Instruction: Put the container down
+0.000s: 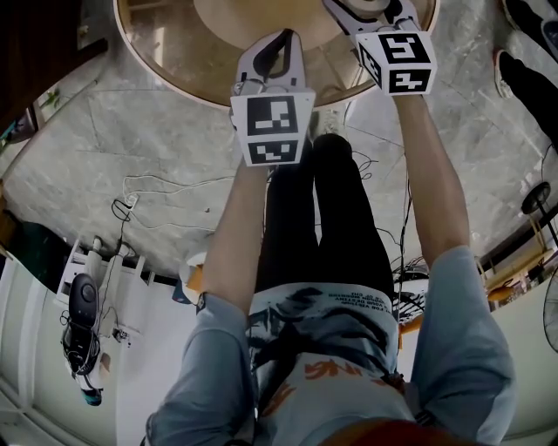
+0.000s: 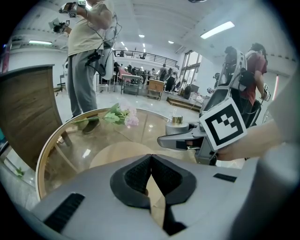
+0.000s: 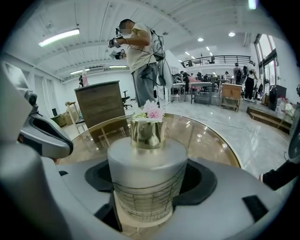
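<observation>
The container [image 3: 145,173] is a frosted glass jar with a gold cap [image 3: 147,133]. It stands upright between the jaws of my right gripper [image 3: 147,190], whose dark pads [image 3: 199,180] press on both its sides. In the left gripper view the container [image 2: 176,125] shows over the round glass table [image 2: 47,150], held by the right gripper [image 2: 176,137]; whether its base touches the glass I cannot tell. My left gripper [image 2: 151,161] is shut with nothing in it, hovering over the table's near side [image 1: 174,78]. In the head view the left gripper [image 1: 281,43] and right gripper [image 1: 362,10] reach over the table edge.
A spray of pink flowers [image 2: 119,115] lies on the far side of the glass [image 3: 149,111]. A person [image 2: 86,56] stands just beyond the table, beside a wooden chair back [image 2: 28,108]. Cables [image 1: 157,196] run over the marble floor by my legs.
</observation>
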Tool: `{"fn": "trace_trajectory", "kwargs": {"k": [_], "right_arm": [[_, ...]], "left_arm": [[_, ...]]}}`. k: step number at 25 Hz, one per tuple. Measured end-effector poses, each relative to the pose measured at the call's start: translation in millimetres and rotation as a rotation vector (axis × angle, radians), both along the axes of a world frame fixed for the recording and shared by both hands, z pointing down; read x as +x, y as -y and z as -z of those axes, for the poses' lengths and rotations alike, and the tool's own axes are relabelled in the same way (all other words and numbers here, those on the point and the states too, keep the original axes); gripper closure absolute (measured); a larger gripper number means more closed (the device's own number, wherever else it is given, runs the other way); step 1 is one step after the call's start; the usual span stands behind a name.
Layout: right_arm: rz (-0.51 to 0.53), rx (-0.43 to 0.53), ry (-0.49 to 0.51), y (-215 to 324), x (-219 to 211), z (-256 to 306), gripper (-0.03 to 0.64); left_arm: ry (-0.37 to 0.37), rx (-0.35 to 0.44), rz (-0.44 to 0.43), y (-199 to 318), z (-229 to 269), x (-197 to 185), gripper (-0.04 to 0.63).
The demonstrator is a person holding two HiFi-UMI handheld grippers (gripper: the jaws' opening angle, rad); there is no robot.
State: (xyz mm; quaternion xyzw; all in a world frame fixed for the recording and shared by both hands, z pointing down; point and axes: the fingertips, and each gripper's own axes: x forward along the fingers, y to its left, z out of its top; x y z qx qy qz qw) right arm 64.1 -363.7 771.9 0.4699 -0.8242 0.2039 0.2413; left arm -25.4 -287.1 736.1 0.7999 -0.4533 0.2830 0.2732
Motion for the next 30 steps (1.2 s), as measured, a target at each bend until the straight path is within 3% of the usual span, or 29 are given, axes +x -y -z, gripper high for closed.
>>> {"fn": "trace_trajectory", "kwargs": {"k": [20,30], "right_arm": [[0.042,-0.007,-0.041,3.2,-6.4,-20.8,0.264],[0.099,-0.057,-0.122,-20.1,-4.6,-31.5,0.250]], "left_arm": [[-0.001,-0.018,-0.002,-9.9,-3.5,3.2,0.569],[0.017,-0.010,0.031,-30.1,6.0,-6.1,0.569]]}}
